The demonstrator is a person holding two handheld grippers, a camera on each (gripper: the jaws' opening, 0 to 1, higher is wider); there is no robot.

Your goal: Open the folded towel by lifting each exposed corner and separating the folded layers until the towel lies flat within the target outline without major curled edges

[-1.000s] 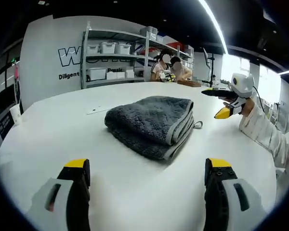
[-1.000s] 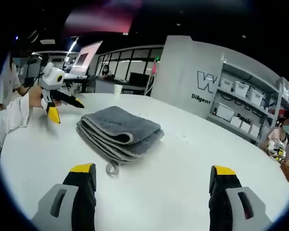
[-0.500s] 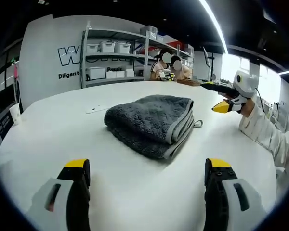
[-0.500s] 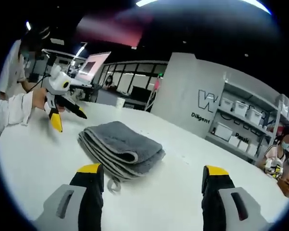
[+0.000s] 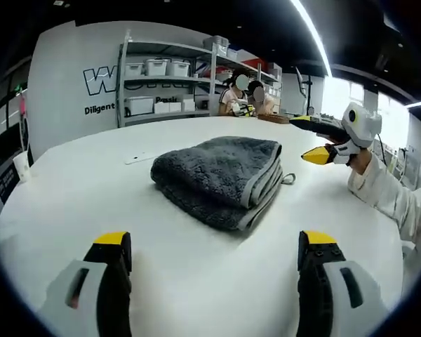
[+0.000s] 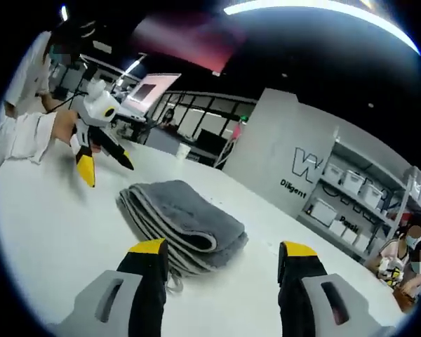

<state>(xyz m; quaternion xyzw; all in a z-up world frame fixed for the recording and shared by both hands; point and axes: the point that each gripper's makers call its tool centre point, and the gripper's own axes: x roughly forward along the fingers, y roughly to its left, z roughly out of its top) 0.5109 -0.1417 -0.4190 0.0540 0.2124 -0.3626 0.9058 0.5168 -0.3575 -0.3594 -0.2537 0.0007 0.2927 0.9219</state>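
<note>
1. Towel (image 5: 221,179) is seen folded in several layers near the middle of the white table (image 5: 91,189), untouched; stacked layer edges and a small hanging loop (image 5: 288,180) face right in the left gripper view, the rounded fold faces left.
2. Left gripper (image 5: 214,256) is held low over bare table on the near side of the towel, jaws wide apart, nothing between them.
3. Right gripper (image 6: 221,270) is held just short of the towel's layered end, jaws apart and empty. In the left gripper view it is seen at the right, raised above the table with its yellow tips spread.
4. No target outline can be made out on the table; only a faint mark is seen on the far side of the towel, too small to identify.
5. Task is judged as not started: no corner lifted, no layer separated.
6. Risk: several layers could be pinched together at the stacked edge, so the whole bundle would be lifted or dragged rather than opened. Cause: the edges lie tight on each other.
7. Risk: the loop could be snagged by a jaw tip and the towel pulled askew.
8. Risk: thick pile could slip from a shallow pinch, leaving a curled edge.
9. Room: open table is available on all sides of the towel; the table edge is well apart. Shelves (image 5: 168,84) and seated people (image 5: 249,98) are far beyond and out of the way.
</note>
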